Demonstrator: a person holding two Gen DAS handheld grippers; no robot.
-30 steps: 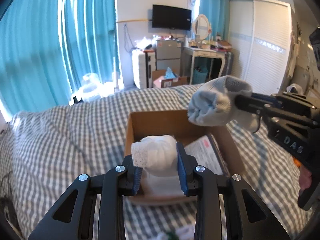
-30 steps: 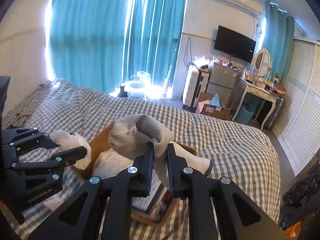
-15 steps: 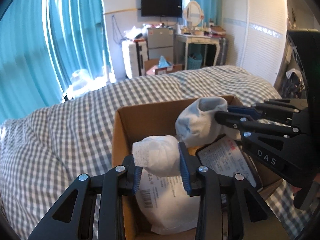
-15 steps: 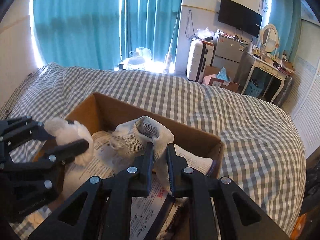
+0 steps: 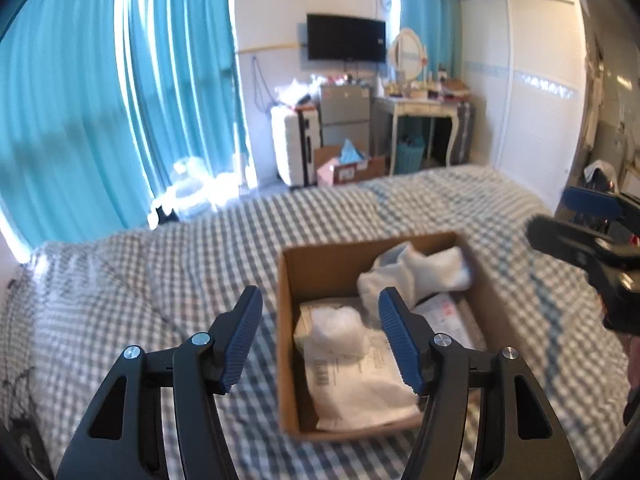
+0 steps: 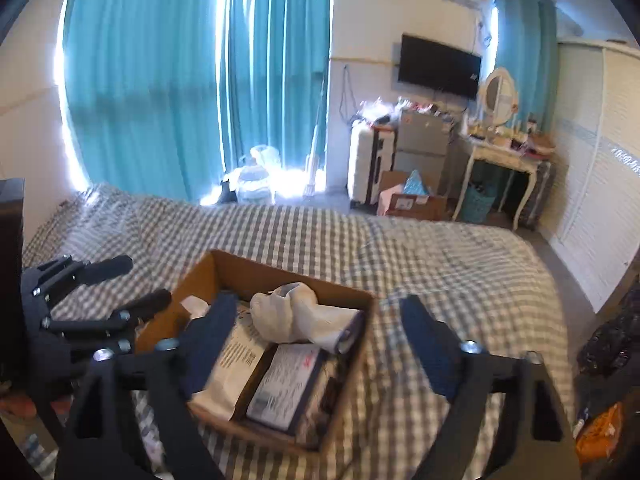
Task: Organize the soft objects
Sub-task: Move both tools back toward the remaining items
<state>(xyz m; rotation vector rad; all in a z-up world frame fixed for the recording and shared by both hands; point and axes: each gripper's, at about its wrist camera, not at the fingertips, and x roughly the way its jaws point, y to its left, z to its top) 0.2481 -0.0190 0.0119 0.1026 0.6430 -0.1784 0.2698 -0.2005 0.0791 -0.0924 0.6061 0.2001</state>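
A brown cardboard box (image 5: 292, 320) (image 6: 208, 276) sits on the checked bed. Inside it lie a white rolled sock bundle (image 5: 338, 326) near the front left and a grey-white sock bundle (image 5: 416, 274) (image 6: 304, 312) at the back, on top of white mailer packets (image 5: 360, 384) (image 6: 236, 364). My left gripper (image 5: 320, 334) is open and empty, above the box's near left side. My right gripper (image 6: 316, 332) is open and empty, above the box; it also shows at the right edge of the left wrist view (image 5: 576, 220).
The grey-white checked bed cover (image 5: 140, 272) (image 6: 440, 264) spreads all around the box. Teal curtains (image 6: 200, 80), a suitcase (image 6: 366, 164), a small fridge, a dressing table (image 6: 504, 152) and a white wardrobe (image 5: 532, 100) stand beyond the bed's far end.
Both grippers have opened and let go of their sock bundles, which now lie in the box. Both grippers have pulled back and up from the box.
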